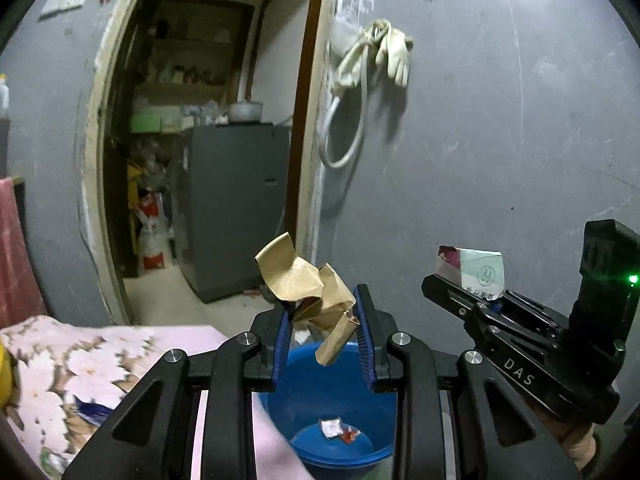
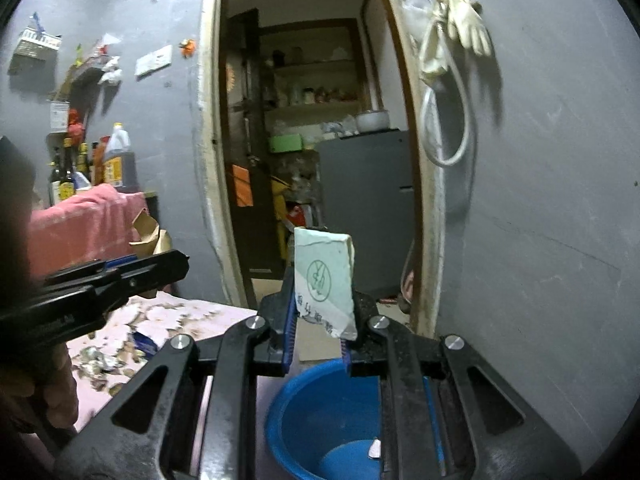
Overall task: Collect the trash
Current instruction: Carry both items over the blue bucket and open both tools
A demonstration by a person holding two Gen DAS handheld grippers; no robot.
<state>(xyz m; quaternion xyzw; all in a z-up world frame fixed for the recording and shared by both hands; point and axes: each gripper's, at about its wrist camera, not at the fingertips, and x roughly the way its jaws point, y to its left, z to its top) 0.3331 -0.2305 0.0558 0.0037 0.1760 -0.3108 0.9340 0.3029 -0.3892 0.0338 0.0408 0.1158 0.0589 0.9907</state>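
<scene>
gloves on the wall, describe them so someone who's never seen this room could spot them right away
Start at the grey wall just right of the open doorway. High up beside the door frame hangs a pair of cream rubber gloves, fingers pointing down. They drape over a looped white hose, the only other thing hanging there, and unlike that loop they show separate fingers.

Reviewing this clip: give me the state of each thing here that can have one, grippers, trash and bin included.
Left gripper: shut on the crumpled brown paper.
Right gripper: shut on the torn pale-green wrapper.
Blue bucket: upright, open, a few scraps at the bottom.
Doorway: open to the back room.
Pale gloves: hanging on the wall.
Floral cloth: spread out, scraps lying on it.
</scene>
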